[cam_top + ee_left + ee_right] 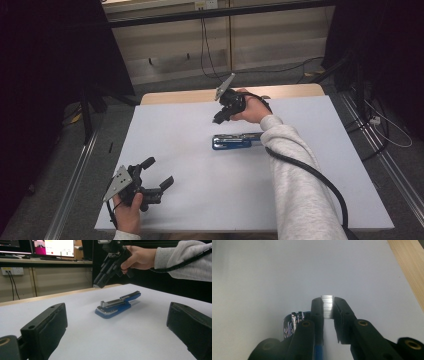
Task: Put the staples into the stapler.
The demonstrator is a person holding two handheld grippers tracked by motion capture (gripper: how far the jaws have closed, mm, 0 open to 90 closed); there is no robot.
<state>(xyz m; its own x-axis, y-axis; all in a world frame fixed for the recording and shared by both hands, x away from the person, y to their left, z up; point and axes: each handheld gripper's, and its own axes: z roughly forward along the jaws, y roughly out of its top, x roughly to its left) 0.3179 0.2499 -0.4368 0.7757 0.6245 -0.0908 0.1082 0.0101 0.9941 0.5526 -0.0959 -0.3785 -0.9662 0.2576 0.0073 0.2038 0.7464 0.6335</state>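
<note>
A blue stapler (235,141) lies in the middle of the white table top (190,200), its metal magazine showing. Just beyond it, above the table, hovers my right gripper (218,120), tilted down. In the right gripper view this gripper (328,315) is shut on a small silver strip of staples (327,305), with the stapler's chrome end (291,325) below left of the jaws. My left gripper (160,171) is held near the front left corner, open and holding nothing. Its view looks between wide jaws at the stapler (117,306) and the right gripper (98,284) beyond.
The wooden table edge (190,95) runs along the far side. Cables (205,55) trail on the floor behind, with metal rails (75,175) at both sides. Monitors (53,247) stand on a shelf in the left gripper view.
</note>
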